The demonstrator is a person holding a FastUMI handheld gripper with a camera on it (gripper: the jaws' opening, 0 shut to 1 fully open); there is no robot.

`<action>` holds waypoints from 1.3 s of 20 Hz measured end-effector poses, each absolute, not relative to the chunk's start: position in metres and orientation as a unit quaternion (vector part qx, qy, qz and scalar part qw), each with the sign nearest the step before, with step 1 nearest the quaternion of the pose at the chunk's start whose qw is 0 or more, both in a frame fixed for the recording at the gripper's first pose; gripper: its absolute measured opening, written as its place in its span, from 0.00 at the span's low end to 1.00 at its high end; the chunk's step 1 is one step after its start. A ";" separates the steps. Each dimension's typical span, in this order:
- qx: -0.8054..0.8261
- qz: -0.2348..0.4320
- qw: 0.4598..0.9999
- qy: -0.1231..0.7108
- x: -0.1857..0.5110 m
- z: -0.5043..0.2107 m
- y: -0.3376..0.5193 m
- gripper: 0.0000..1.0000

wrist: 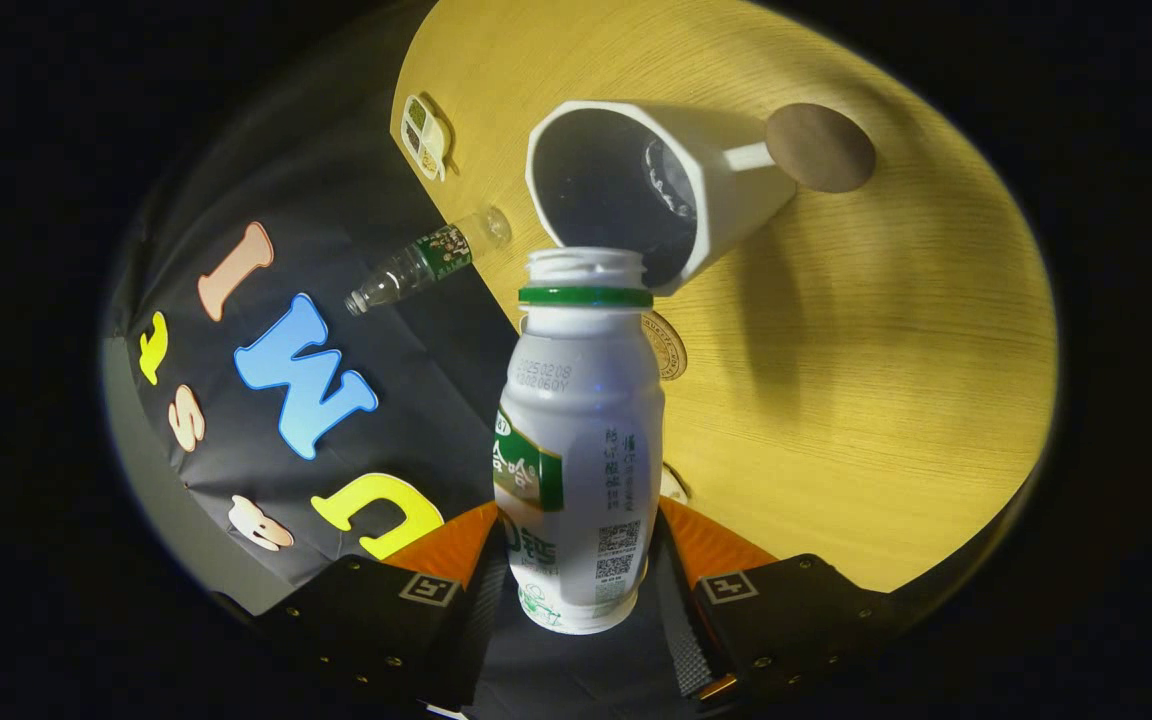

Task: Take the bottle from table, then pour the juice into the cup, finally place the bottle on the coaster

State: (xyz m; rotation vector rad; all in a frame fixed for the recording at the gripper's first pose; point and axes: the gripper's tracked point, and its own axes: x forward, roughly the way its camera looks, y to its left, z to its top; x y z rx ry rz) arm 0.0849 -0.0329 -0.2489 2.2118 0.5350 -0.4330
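Gripper point(581, 560) holds the bottle point(581, 440); both fingers point(451, 548) press on its lower body from either side, jaws narrowed to the bottle's width. Bottle is white plastic with a green ring below the neck and a green-and-white label; printed date marks sit on the shoulder, code squares lower down. Cap is off, the mouth is open.

Bottle mouth points away from the jaws, straight ahead of them. Its rim sits right at the lip of the cup point(636, 195). Cup is white, faceted outside, dark inside; its opening faces the bottle and the camera. Cannot tell whether bottle rim and cup lip touch. No liquid stream can be made out between them; cup contents not readable in the dark interior.

Beyond the cup, to its right, lies a round brown coaster point(821, 147) on the wooden table point(886, 380), next to the cup's handle. A second round disc point(668, 345) with a printed edge peeks out just behind the bottle's right shoulder, partly hidden.

Ahead and left of the jaws, at the table edge: a clear plastic bottle point(426, 260) with a green label, and farther on a small white tray point(424, 135) with compartments
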 end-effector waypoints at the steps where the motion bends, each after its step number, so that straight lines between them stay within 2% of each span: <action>1: 0.876 -0.172 0.398 0.211 0.087 -0.248 -0.033 0.72; 10: 0.870 -0.182 0.403 0.217 0.087 -0.251 -0.034 0.72; 18: 0.794 -0.181 0.525 0.248 0.078 -0.269 -0.025 0.72; 26: 0.662 -0.181 0.678 0.264 0.071 -0.280 -0.027 0.72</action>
